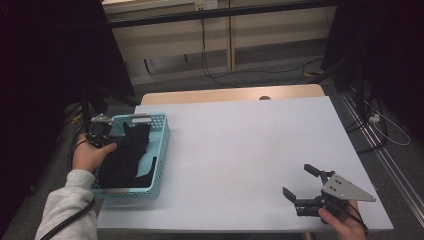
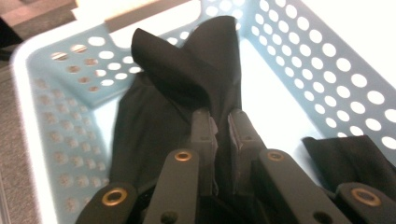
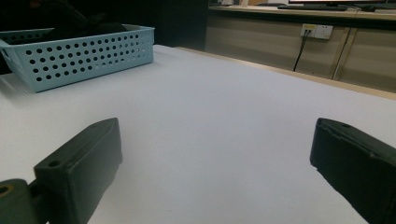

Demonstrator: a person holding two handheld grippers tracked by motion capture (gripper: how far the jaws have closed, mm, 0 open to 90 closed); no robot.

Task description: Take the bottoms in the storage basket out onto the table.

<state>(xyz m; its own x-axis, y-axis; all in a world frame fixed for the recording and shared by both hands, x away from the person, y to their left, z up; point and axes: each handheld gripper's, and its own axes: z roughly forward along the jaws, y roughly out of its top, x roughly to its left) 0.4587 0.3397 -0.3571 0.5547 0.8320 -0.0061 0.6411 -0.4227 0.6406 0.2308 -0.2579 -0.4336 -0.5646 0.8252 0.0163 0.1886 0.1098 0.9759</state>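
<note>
Cloth [image 2: 187, 79], black, is pinched between the jaws of my left gripper [image 2: 219, 128], which are clamped on a raised fold of it inside the basket [image 2: 327, 70]. One basket, pale blue with round holes in its walls, sits on the left edge of the desk [image 1: 240, 150]. In the left gripper view I count two dark pieces in it: the large one I hold, draped toward the far wall, and a smaller piece [image 2: 355, 158] lying by the near right wall, apart from the first. Whether they join lower down I cannot tell. My left hand [image 1: 90, 155] rests at the basket's outer side. My right gripper [image 1: 305, 182] lies near the desk's front right corner, well apart from the basket, its two jaws standing wide with nothing between them.
</note>
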